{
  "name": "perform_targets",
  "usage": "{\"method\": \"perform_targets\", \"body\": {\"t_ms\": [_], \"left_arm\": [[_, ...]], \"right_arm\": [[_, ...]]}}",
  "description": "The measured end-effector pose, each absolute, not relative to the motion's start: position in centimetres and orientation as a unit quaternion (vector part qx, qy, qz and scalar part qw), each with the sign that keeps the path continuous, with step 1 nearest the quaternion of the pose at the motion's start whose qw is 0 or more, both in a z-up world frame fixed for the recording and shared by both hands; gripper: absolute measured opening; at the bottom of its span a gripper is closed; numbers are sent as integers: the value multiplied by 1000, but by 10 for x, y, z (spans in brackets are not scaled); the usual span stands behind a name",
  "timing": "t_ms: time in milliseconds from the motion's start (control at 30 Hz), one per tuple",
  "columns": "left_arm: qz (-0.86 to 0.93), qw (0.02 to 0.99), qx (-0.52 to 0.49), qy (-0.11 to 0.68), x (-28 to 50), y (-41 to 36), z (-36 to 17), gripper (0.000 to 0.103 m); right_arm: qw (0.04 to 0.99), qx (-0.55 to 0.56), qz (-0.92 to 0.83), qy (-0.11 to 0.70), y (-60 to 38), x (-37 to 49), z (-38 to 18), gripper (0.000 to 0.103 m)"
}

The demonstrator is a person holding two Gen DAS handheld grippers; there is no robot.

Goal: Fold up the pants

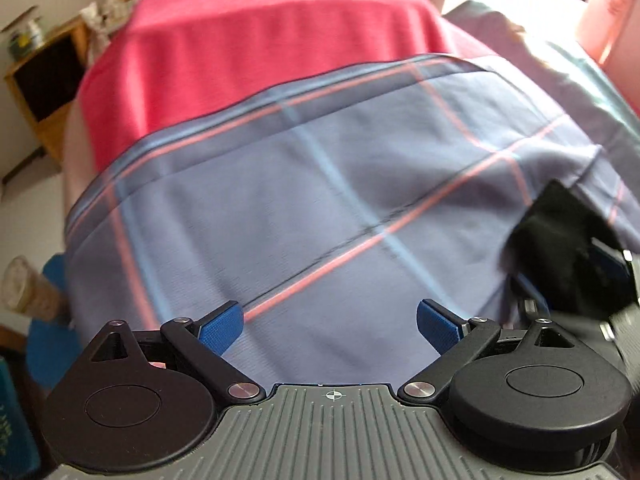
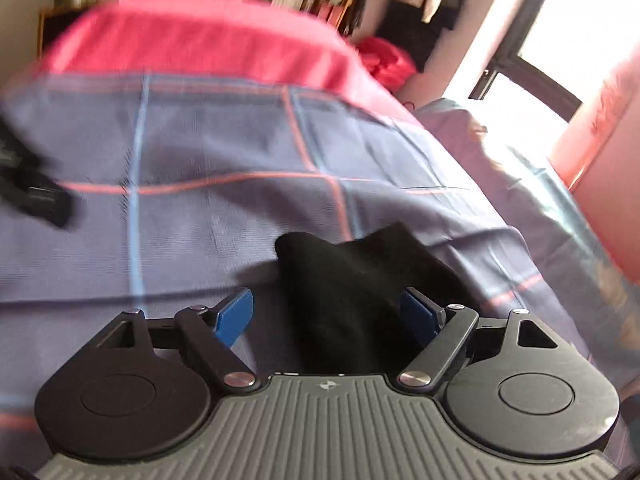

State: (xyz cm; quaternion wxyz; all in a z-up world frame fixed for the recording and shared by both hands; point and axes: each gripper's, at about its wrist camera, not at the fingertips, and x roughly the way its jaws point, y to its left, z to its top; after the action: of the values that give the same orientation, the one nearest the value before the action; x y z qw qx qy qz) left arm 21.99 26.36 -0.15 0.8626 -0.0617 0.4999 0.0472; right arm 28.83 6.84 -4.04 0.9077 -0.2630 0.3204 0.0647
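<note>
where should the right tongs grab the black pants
The black pants already lie between the open right tongs, bunched on the plaid sheet. Probably best to close on the raised fold nearest the tongs, coming straight forward and low along the bed.

**Both grippers spread wide, low over the surface**

The left gripper (image 1: 330, 326) points forward with its jaws far apart; the two blue-padded fingertips (image 1: 224, 326) stand well clear of each other with nothing between them. The right gripper (image 2: 330, 316) is likewise spread, its blue pads (image 2: 236, 316) wide apart, and black pants (image 2: 352, 292) lie in the gap, up against the right-hand pad but not pinched. In the left wrist view the right gripper shows at the right edge, blurred. In the right wrist view the left gripper sits at the far left, also blurred
</note>
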Motion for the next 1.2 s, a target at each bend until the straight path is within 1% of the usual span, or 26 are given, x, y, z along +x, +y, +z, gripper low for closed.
{"method": "perform_targets", "body": {"t_ms": [33, 100, 133, 167, 233, 400, 500, 600, 733, 800, 867, 933, 1000, 1100, 1167, 1200], "left_arm": [[51, 860, -65, 503, 217, 267, -3, 103], [48, 859, -70, 505, 213, 268, -4, 103], [44, 860, -72, 504, 211, 266, -3, 103], [39, 861, -70, 502, 208, 263, -2, 103], [24, 865, -64, 497, 207, 252, 0, 103], [-48, 865, -58, 496, 205, 203, 0, 103], [-121, 852, -54, 507, 203, 156, -7, 103], [-198, 830, -57, 518, 197, 96, -14, 103], [-247, 826, -18, 506, 194, 21, -24, 103], [-234, 822, 17, 519, 198, -13, -39, 103], [-231, 807, 23, 543, 204, -28, -53, 103], [-235, 805, 22, 545, 203, -35, -54, 103], [-246, 809, 38, 532, 196, -41, -50, 103], [-293, 799, 68, 520, 179, -53, -43, 103], [-323, 792, 98, 508, 166, -57, -40, 103], [-337, 787, 112, 505, 161, -58, -40, 103]], "right_arm": [[907, -269, 52, 319, 63, 299, -47, 83], [914, -239, 40, 325, 51, 313, -46, 80], [916, -210, 48, 339, 42, 317, -41, 57], [914, -184, 56, 358, 36, 323, -38, 31], [913, -151, 63, 375, 23, 328, -26, 22], [924, -11, 81, 373, -33, 321, 30, 21], [923, 61, 79, 371, -75, 308, 57, 21], [922, 114, 65, 364, -111, 292, 73, 21], [926, 149, 54, 343, -149, 261, 86, 20], [932, 159, 48, 322, -167, 239, 96, 20], [940, 168, 32, 296, -190, 211, 108, 20], [945, 180, 4, 274, -219, 179, 117, 20], [944, 204, -37, 256, -253, 141, 120, 20], [936, 241, -111, 229, -302, 76, 104, 20], [920, 257, -169, 241, -329, 41, 73, 20], [904, 271, -201, 264, -340, 30, 49, 21]]}}
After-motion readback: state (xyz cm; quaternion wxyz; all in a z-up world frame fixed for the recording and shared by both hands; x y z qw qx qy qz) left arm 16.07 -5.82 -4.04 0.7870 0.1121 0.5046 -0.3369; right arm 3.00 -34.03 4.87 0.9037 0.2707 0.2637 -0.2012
